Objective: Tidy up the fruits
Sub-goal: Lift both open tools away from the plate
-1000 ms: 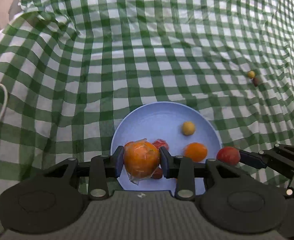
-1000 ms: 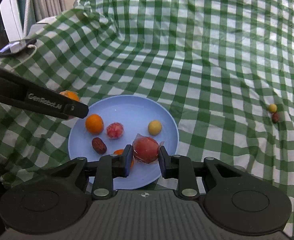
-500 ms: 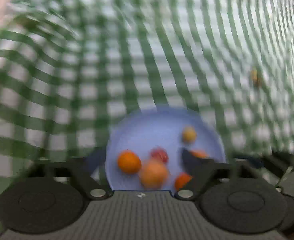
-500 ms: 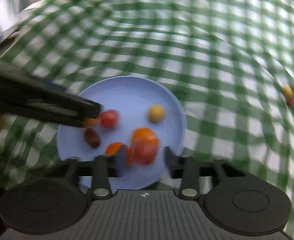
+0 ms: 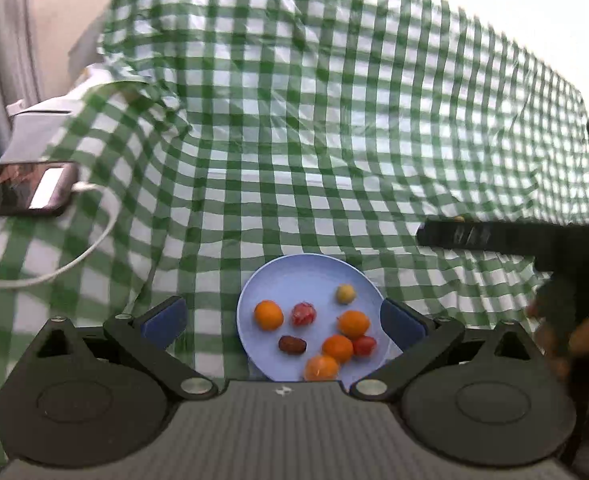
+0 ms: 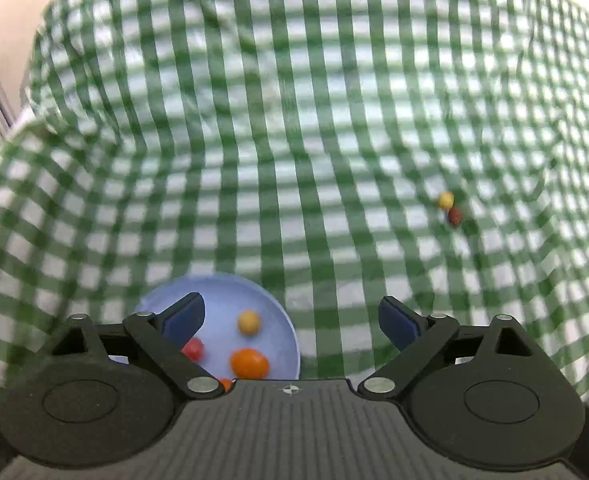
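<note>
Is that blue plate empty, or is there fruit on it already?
Not empty. The blue plate holds eight small fruits, among them four orange ones and a brown date. Two small fruits remain on the checked cloth.

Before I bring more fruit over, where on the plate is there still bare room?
The far half of the blue plate is bare, behind the yellow fruit. The near right side is crowded: oranges and a red fruit touch.

A round pale-blue plate (image 5: 294, 280) lies flat on the green-and-white checked cloth, holding four orange round fruits (image 5: 268, 314), two red ones (image 5: 303, 313), a small yellow one (image 5: 345, 293) and a dark brown date (image 5: 292, 345). Far to the right on the cloth, a small yellow fruit (image 6: 445, 200) touches a dark red one (image 6: 454, 216).
</note>
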Available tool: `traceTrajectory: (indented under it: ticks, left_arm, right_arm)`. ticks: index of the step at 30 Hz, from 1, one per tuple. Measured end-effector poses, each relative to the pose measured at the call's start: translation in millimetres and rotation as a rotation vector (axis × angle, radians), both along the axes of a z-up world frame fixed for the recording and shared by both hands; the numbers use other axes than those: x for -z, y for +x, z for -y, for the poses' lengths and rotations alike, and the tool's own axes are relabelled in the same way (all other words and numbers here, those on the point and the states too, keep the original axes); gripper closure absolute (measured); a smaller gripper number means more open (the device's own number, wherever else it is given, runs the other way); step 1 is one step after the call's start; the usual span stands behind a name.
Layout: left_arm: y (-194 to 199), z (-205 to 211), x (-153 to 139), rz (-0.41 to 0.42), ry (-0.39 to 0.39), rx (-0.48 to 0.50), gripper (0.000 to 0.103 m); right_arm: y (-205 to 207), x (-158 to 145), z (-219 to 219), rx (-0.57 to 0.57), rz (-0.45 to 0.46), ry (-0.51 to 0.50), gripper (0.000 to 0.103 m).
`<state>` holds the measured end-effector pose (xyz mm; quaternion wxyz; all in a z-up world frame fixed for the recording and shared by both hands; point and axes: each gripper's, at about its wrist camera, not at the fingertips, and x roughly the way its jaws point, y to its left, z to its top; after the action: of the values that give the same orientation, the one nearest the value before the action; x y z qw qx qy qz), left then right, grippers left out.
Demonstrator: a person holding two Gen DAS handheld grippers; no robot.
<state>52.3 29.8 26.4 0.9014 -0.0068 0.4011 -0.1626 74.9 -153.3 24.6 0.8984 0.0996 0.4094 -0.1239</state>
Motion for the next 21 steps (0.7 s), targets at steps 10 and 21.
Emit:
traceTrajectory:
  ticks: [10,21]
  left_arm:
    - [-64.0,-80.7,-17.9,0.104,-0.042,-0.058,0.0]
    - [-76.7,-92.7,-24.6,0.142,-0.045,-0.061,0.0]
  right_arm:
    - [-21.2,-125.4,-87.3,-0.093,0.202,-0.212,0.001]
    - [-105.9,-58.8,-85.5,-0.085,0.066,-0.176,0.001]
